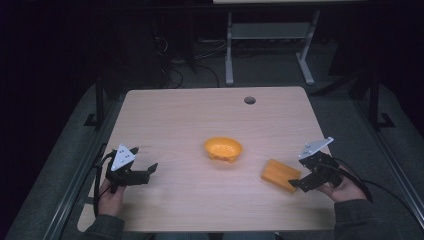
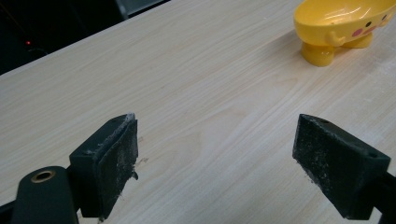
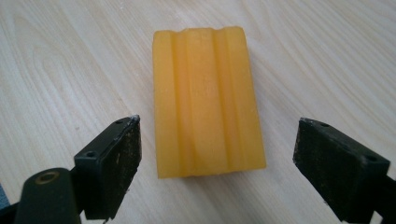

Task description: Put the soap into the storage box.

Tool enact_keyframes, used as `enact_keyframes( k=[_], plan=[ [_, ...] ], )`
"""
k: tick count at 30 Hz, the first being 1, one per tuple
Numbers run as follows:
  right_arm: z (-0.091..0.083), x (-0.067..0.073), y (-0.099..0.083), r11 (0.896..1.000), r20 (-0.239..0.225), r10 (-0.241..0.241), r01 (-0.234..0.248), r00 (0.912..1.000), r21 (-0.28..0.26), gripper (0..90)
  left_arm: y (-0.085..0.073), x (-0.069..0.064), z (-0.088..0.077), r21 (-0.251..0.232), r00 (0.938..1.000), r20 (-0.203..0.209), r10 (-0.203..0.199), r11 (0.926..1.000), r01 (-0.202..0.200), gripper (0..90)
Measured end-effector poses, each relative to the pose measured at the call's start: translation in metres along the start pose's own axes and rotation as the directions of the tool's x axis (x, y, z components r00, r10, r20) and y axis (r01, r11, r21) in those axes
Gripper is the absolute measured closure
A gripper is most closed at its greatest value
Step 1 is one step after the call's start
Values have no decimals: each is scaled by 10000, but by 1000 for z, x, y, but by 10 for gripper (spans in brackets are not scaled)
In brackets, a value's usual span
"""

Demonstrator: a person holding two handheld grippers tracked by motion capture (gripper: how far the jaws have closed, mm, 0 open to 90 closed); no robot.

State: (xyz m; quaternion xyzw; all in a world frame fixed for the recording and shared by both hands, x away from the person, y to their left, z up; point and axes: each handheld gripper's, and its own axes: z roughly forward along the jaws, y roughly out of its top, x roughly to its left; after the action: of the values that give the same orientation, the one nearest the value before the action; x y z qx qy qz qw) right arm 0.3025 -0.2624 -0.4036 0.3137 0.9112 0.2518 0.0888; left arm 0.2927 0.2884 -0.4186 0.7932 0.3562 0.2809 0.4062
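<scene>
Right gripper (image 3: 217,163) spread wide, jaws straddling the near end of the soap (image 3: 205,100), lined up for a pinch, I'd say. Soap lies flat at the dish's (image 1: 223,148) four o'clock. Left gripper (image 2: 217,158) spread too, idle over bare table (image 1: 175,115).

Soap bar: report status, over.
Both grippers open. Right gripper lined up on soap bar, fingers not touching. Left gripper empty. Nothing in the way.

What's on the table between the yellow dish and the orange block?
Nothing. In the high view, bare wood of the table separates the yellow dish from the orange block, which lies in front of the right hand-held gripper.
</scene>
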Motion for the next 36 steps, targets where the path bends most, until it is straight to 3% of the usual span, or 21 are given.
enact_keyframes(
  k=[21,36],
  plan=[
    [21,-4,25,9983,-303,-291,306,9991,505,147,0,1,0,-78,10000,0,-43,10000,43,134],
    [39,-7,30,9923,-312,-470,502,9984,1128,147,0,1,0,-93,10000,12,-55,9999,55,134]
  ],
)
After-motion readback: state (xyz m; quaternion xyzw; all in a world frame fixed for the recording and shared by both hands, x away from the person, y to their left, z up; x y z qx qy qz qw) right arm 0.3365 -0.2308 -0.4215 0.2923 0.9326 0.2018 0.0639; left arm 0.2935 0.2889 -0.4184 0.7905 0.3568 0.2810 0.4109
